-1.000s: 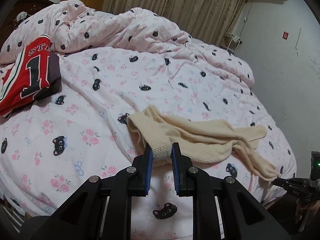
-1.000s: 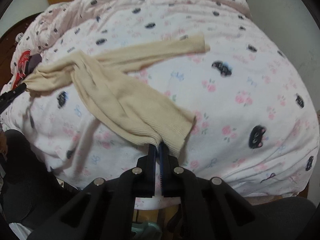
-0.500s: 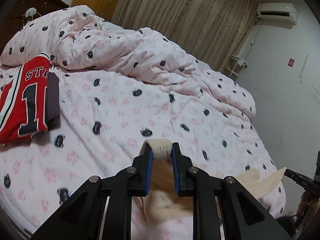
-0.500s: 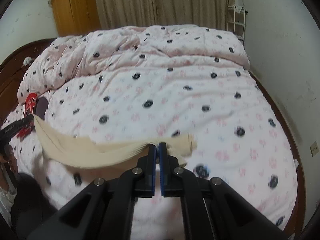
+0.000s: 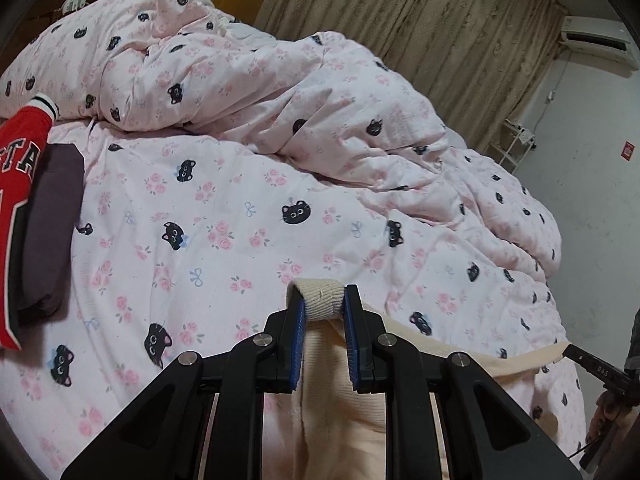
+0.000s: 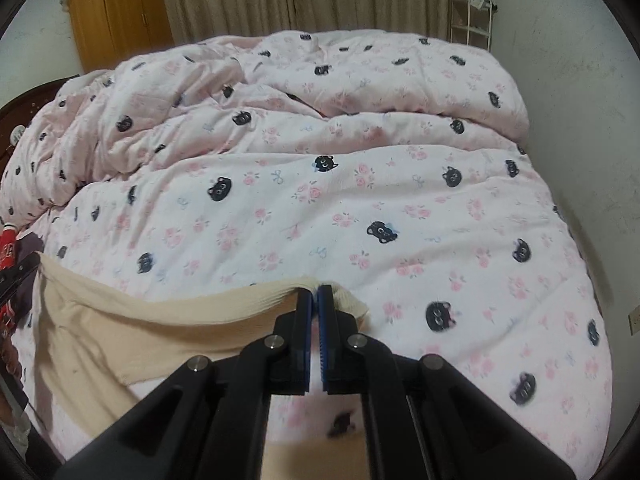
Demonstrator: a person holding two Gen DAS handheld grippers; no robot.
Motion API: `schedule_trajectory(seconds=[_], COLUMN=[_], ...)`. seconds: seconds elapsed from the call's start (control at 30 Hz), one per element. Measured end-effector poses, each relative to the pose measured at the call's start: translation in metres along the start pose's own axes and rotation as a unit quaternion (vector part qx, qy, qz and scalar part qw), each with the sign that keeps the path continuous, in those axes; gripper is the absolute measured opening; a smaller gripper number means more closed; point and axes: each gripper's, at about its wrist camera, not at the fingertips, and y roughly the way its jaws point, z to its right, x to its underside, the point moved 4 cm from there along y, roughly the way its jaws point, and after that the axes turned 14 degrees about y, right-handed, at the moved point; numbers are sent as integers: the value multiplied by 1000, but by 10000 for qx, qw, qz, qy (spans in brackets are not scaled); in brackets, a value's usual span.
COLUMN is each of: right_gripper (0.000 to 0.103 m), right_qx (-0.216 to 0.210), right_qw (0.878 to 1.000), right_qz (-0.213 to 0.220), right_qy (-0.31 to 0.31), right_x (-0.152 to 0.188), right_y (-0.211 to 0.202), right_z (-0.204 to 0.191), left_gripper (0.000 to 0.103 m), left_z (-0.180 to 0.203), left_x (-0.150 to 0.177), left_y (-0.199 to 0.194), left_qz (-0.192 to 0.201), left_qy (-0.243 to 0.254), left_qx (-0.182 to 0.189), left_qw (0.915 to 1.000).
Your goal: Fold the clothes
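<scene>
A wide bed (image 6: 400, 240) filled both views, covered by a quilted pink duvet (image 5: 224, 216) printed with roses and black cat faces, rumpled into soft ridges toward the curtain. At its left edge lay a flat stack: a slick red jersey (image 5: 16, 184) over a dark folded garment (image 5: 52, 224), which suggested part of the pile was already folded. The cream knit sweater (image 6: 132, 320) was the piece in hand. It hung stretched in the air above the near edge of the duvet, ribbed and limp, sagging between the two tools. The left gripper (image 5: 323, 322) was clamped on a thick ribbed hem bunched between its blue pads. The right gripper (image 6: 315, 320) pinched the other end, jaws nearly together. No crease showed in it; laying it flat and folding it appeared to remain.
</scene>
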Motion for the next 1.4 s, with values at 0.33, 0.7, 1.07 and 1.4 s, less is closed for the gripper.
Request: schedule_trajectory(seconds=[0.33,0.7,1.07,1.4], right_gripper=[4,48,48,50], right_qx=[356,900,220,60], right_qw=[9986,9953,9985,9962], right_qz=[-371,59,-330,-863], right_qy=[-85,351,373,105], right_x=[-14,-30,-20,-2], right_y=[91,82,73,115], right_z=[-10,36,35,12], left_gripper=[16,34,34,34], left_z=[-27,-49,-42,-24], left_x=[26,28,40,44], left_y=[54,38,4,34], left_qz=[-752,-680,-719,-987], left_qy=[-351,-549,-497,-248], left_qx=[-351,-632,-377,127], left_qw=[9959,9942,9955,9947])
